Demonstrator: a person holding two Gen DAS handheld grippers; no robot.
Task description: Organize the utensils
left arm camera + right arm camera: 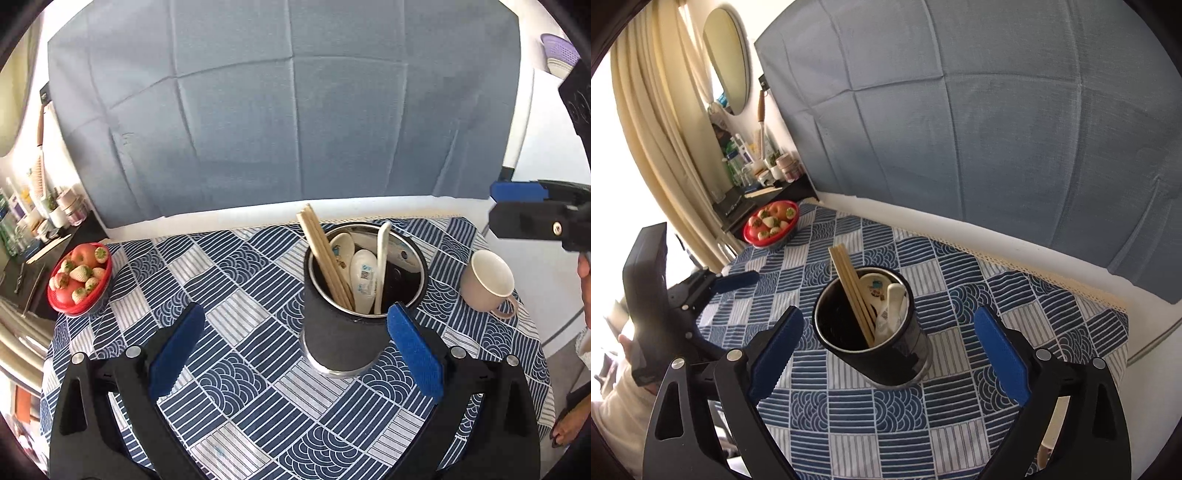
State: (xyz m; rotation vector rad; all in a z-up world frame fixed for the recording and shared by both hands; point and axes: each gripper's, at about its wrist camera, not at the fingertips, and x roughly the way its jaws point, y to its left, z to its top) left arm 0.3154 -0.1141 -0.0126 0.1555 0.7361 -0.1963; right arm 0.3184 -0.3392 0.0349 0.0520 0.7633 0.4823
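Both grippers, left gripper [295,343] and right gripper [888,352], stand wide and empty just short of the utensil holder [345,332], where chopsticks [325,258] and spoons [364,278] already stand, so the sorting looks finished, with no loose utensil visible on the tablecloth [240,387].

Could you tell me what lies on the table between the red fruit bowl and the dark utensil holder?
Nothing: between the red fruit bowl and the utensil holder only bare patterned tablecloth shows, in both wrist views.
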